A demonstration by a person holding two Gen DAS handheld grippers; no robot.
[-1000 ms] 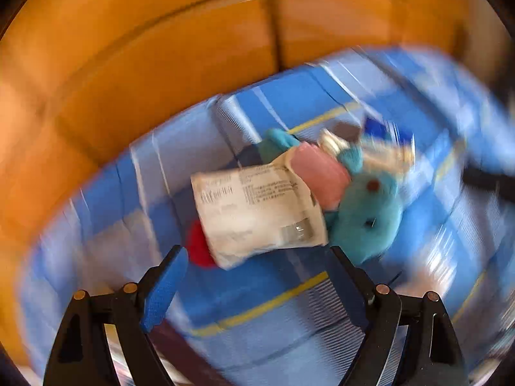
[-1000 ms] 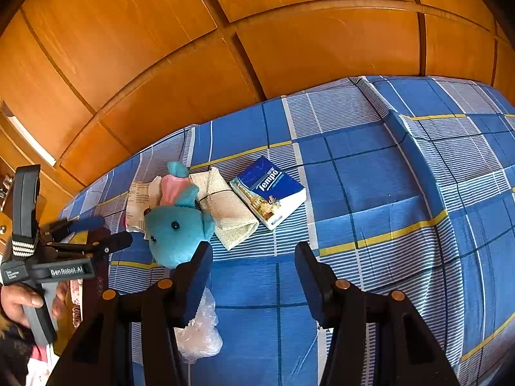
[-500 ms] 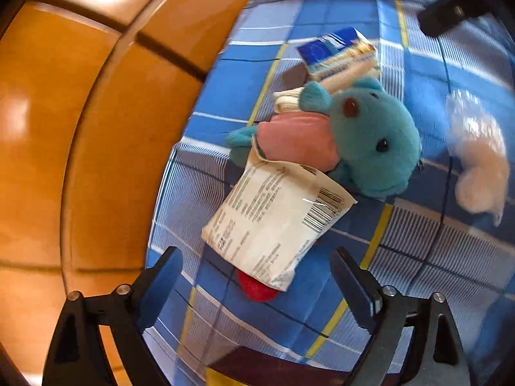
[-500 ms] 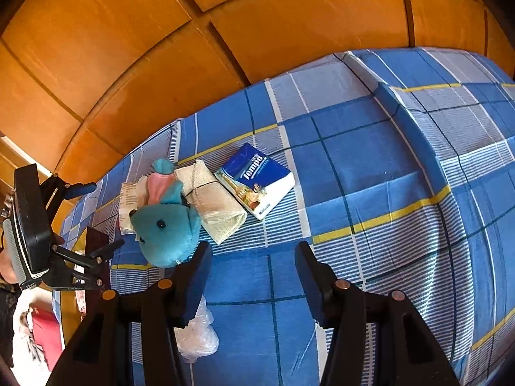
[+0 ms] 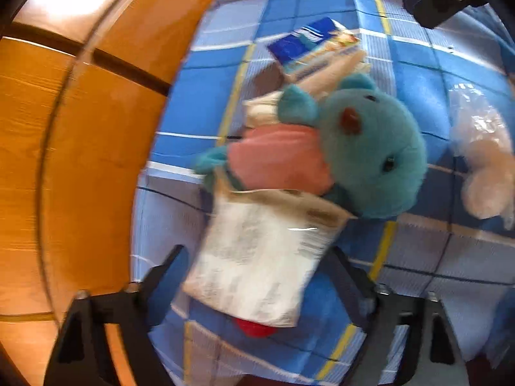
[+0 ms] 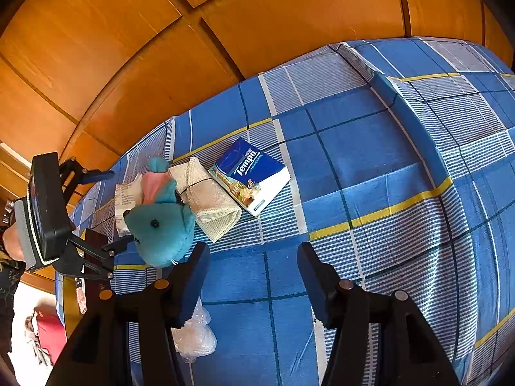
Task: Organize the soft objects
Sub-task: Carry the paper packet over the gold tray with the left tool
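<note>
Now, the soft things: they lie in a small pile on the bed (image 6: 370,148), which has a blue checked cover.
White packet (image 5: 260,257): flat, with small print on it; it sits right between the two fingers of the left claw (image 5: 254,276).
Left claw: its jaws are closing in on the white packet; the picture is too blurry to tell if the pads touch it yet.
Red thing (image 5: 254,328): it peeks out from under the packet's near edge.
Teal plush toy (image 5: 370,148): just past the packet from the left claw, with a pink body, leaning on the packet.
Beige cloth roll (image 6: 209,199): just behind the toy, touching it.
Blue tissue pack (image 6: 249,177): beside the roll, farthest from the left claw.
Clear plastic bag (image 6: 193,334): crumpled, right under the left finger of the right claw (image 6: 254,276).
Right claw: about half open, with nothing in it, hanging over bare cover.
Wooden wall (image 6: 161,48): orange-brown panels, past the bed.
</note>
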